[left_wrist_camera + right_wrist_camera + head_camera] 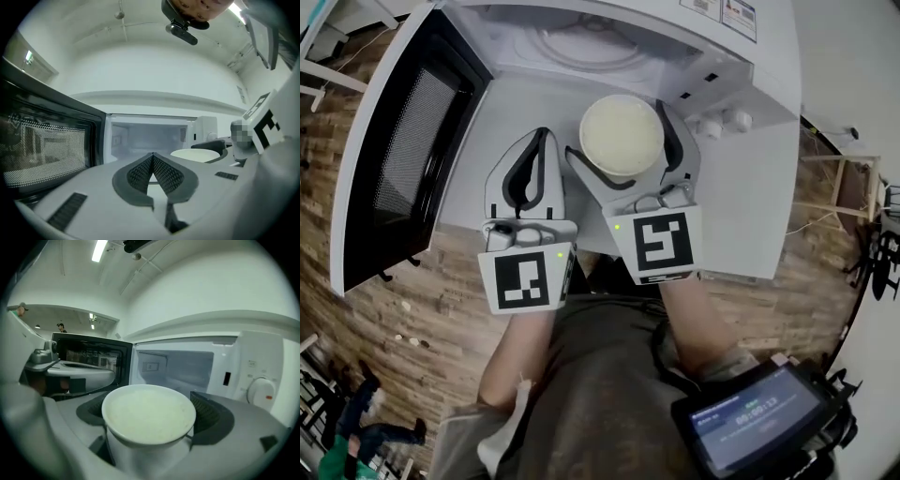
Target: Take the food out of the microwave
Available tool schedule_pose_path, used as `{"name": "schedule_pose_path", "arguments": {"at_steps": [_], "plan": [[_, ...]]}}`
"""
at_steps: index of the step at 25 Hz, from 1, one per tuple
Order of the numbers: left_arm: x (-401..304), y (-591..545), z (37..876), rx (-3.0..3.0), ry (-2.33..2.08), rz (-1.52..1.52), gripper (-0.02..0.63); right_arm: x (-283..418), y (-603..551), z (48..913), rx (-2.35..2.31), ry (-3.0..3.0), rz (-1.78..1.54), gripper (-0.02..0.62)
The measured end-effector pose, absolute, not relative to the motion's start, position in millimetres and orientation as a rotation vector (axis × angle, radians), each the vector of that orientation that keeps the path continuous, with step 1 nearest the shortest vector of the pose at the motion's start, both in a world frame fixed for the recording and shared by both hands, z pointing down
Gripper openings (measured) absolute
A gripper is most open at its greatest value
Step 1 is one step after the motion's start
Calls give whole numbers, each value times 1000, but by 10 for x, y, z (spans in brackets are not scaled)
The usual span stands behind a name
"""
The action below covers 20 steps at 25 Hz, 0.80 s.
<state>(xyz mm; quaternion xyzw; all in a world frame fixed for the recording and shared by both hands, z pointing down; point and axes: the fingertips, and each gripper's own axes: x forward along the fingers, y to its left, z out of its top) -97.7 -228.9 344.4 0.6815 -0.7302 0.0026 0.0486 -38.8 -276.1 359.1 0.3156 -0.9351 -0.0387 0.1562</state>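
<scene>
Two grippers sit side by side before the open microwave (pixel 173 364). My right gripper (pixel 622 141) is clamped around a white bowl (pixel 149 416) of pale food, with one jaw against each side of its wall. The bowl is outside the cavity, just in front of the opening and over the white table (pixel 750 206). My left gripper (pixel 152 157) has its jaws pressed together with nothing between them. The door (pixel 412 141) stands swung wide to the left.

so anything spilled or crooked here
Nothing stands out. The bowl of food sits level in the right hand-held gripper, no spill visible, and the microwave door hangs open as expected.
</scene>
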Motion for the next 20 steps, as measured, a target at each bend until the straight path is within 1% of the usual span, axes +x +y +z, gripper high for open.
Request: {"name": "schedule_pose_path", "arguments": {"at_steps": [12,20], "plan": [[-303,-2207,3533,2158,-2167,46,8,506,-2558,3869,952,-2627,-47,535],[-76,-2304,3676,2183,-2134,93,8,790,-2552,4341,908,-2559,19,535]]}}
